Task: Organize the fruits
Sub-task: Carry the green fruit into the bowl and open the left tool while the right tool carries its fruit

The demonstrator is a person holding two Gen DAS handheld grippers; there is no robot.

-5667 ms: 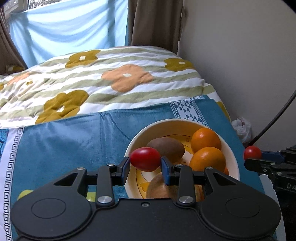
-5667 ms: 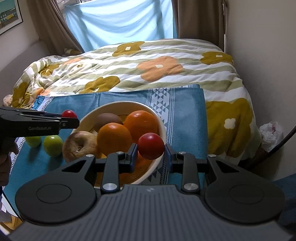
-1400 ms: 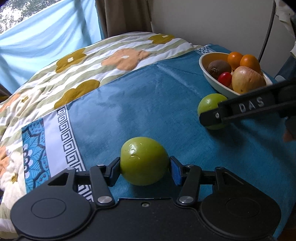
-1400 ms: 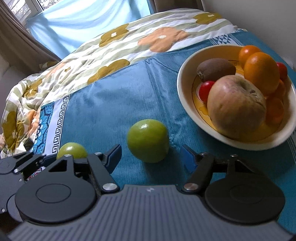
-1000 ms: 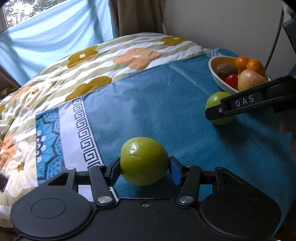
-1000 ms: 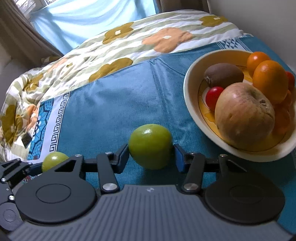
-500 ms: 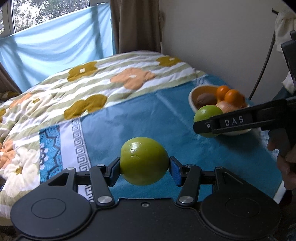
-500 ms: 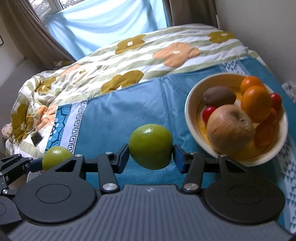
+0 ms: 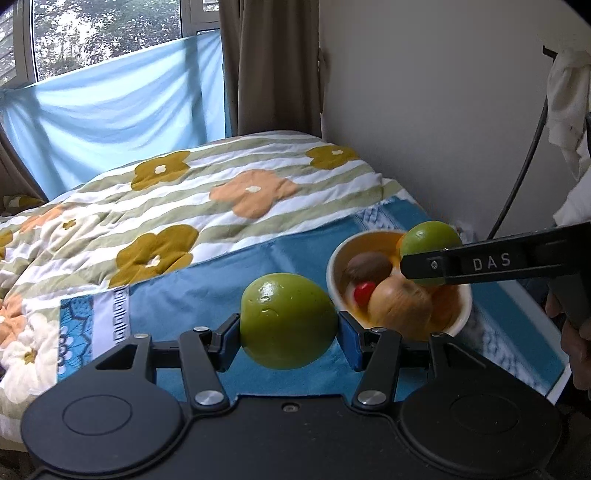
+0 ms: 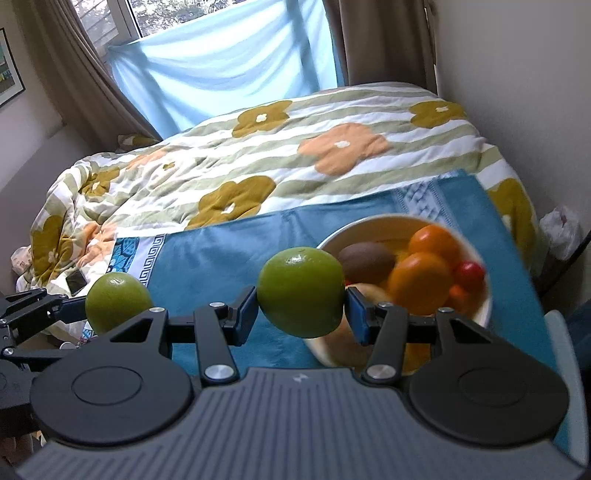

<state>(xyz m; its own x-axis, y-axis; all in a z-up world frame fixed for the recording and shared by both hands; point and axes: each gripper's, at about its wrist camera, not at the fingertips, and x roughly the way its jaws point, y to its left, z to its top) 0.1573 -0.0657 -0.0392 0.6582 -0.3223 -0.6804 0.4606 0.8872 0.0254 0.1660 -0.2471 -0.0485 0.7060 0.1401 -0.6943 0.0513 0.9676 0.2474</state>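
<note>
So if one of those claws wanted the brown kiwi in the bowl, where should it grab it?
Probably from above, pads across the narrow middle of the kiwi. It lies on its side against the far wall of the bowl, with oranges and an apple crowding it, so a sideways approach looks blocked. Both grippers would first have to put down their green fruit.

soft daylight from the window (image 9: pixel 103 33), fisheye-curved edges, bowl (image 10: pixel 480 306) motion-blurred in right view

The bowl (image 10: pixel 476 254) sat crowded with oranges (image 10: pixel 421 282), a kiwi (image 10: pixel 365 262) and an apple (image 9: pixel 399 304); the blue cloth (image 10: pixel 221 258) left of it lay open.
</note>
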